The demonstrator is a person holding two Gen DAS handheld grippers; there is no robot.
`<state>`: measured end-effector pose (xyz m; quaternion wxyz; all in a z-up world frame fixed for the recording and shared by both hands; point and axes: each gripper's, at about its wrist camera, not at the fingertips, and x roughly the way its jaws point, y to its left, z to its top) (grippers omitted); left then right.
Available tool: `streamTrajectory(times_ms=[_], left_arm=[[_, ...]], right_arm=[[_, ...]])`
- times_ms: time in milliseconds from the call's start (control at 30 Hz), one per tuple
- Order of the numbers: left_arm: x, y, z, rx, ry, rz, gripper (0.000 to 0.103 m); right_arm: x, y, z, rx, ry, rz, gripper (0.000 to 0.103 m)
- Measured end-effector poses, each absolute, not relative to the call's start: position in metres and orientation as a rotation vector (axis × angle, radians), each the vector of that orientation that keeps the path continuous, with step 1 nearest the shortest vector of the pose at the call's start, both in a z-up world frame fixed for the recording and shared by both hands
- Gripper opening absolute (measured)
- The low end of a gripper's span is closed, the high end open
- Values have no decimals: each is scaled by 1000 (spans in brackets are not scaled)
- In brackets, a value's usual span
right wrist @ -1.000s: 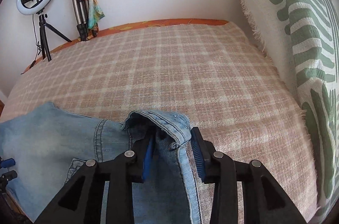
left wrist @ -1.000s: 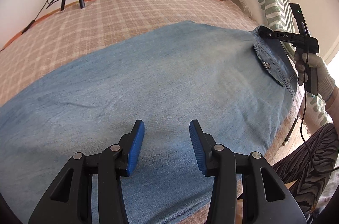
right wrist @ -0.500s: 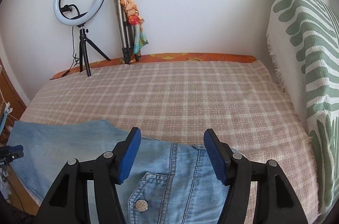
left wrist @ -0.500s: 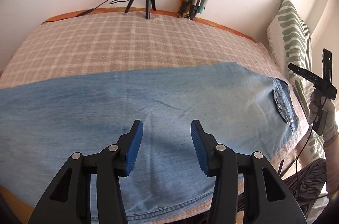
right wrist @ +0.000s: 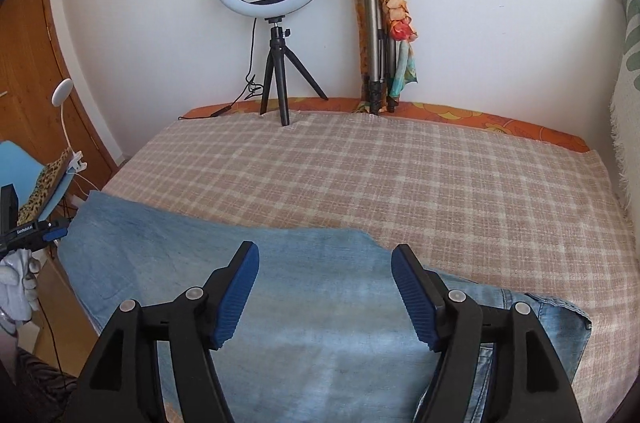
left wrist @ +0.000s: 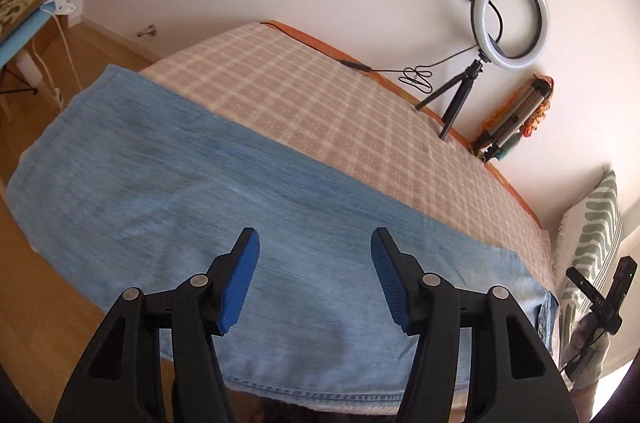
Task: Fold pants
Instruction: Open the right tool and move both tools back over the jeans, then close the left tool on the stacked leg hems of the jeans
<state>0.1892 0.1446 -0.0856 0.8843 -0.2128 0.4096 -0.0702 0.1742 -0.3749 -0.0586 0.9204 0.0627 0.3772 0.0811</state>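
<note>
Light blue denim pants lie flat, folded lengthwise, along the near edge of a bed with a pink checked cover. Their leg end is at the left, the waist at the right. My left gripper is open and empty, held above the leg part. My right gripper is open and empty above the upper part of the pants. The right gripper also shows at the far right of the left wrist view, and the left gripper at the far left of the right wrist view.
A ring light on a small tripod and a folded tripod wrapped in a scarf stand at the bed's far edge by the wall. A green-patterned pillow leans at the right. A chair with a clip lamp stands left of the bed.
My right gripper let go of the waistband and opened, then rose and drew back. My left gripper swung left along the pants and rose. The pants now lie flat.
</note>
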Motion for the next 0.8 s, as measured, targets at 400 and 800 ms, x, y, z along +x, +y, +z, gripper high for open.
streamTrajectory(times_ms=[400,800], left_arm=[[161,295,-127,-733,837,141,61],[142,362,-186,-996,823,247,61]], right_arm=[[184,-290,-75,12,828,302,72],[197,-269,-86,-5,866,311,73]])
